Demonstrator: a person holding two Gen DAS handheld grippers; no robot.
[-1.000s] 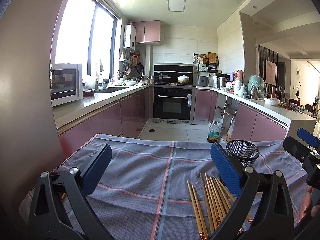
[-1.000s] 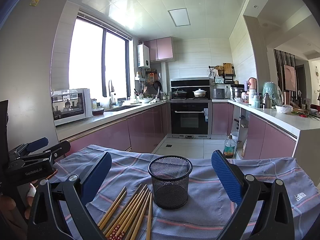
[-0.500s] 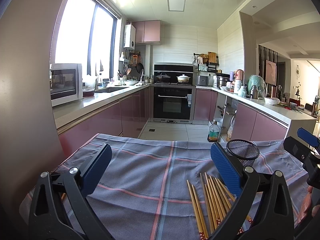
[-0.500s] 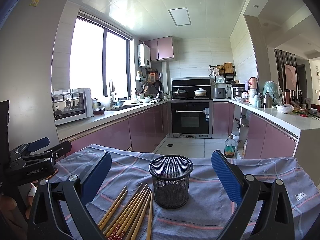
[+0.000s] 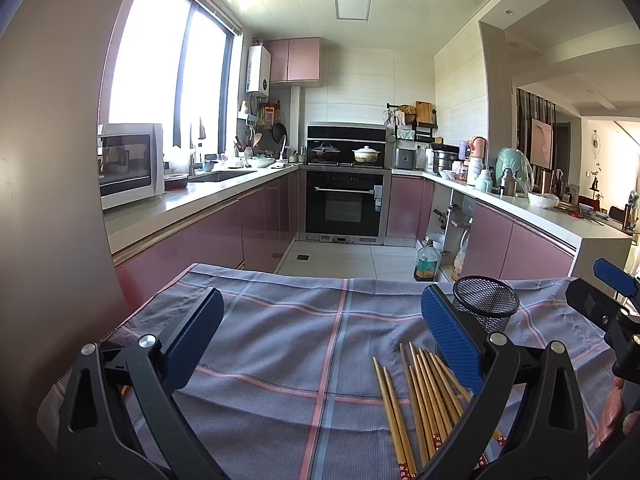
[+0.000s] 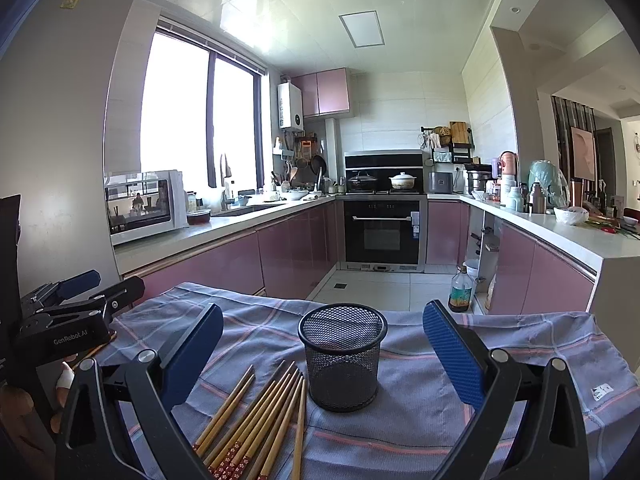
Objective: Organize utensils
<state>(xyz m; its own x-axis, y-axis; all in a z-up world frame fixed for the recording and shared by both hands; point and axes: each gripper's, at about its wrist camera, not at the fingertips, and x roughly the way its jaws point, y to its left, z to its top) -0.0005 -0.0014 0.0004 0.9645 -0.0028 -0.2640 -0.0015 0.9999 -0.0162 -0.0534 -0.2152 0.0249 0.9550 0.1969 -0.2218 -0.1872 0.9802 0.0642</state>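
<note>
Several wooden chopsticks (image 6: 256, 420) lie side by side on a checked grey-blue cloth (image 6: 420, 432), just left of an upright black mesh cup (image 6: 343, 360). In the left wrist view the same chopsticks (image 5: 420, 400) lie low on the right, with the mesh cup (image 5: 486, 304) behind them. My right gripper (image 6: 320, 352) hovers open, its blue pads either side of the cup and apart from it. My left gripper (image 5: 320, 336) is open over bare cloth, left of the chopsticks. Each gripper also shows at the edge of the other's view.
The cloth-covered table's far edge (image 5: 320, 276) drops to a tiled kitchen floor. Pink cabinets and counters run along both sides, with an oven (image 6: 382, 232) at the back. A bottle (image 6: 461, 290) stands on the floor at right. A hand (image 5: 616, 412) holds the right gripper.
</note>
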